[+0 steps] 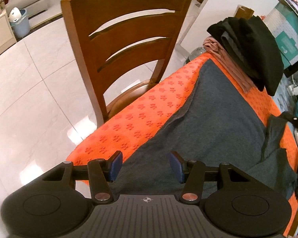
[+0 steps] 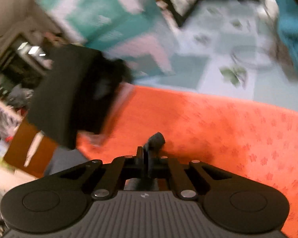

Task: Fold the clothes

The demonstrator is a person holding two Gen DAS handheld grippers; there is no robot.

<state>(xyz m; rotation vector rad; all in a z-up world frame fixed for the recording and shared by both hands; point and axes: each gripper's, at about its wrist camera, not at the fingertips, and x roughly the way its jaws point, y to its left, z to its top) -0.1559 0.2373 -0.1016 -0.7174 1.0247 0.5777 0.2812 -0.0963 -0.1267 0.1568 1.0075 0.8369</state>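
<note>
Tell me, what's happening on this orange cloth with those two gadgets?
A person is folding clothes with two hand-held grippers. The left hand-held gripper hangs open over a grey garment spread on the orange cloth, not gripping it. The right hand-held gripper is shut on a bit of dark fabric; its view is blurred. A stack of folded clothes sits at the far end, beside a wooden chair.

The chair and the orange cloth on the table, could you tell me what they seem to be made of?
The chair looks like solid wood with a glossy brown varnish: grain-like tone and sheen on its curved slats. The orange cloth looks like a woven or terry textile, matte, with a raised repeating pattern; the exact fibre cannot be told.
</note>
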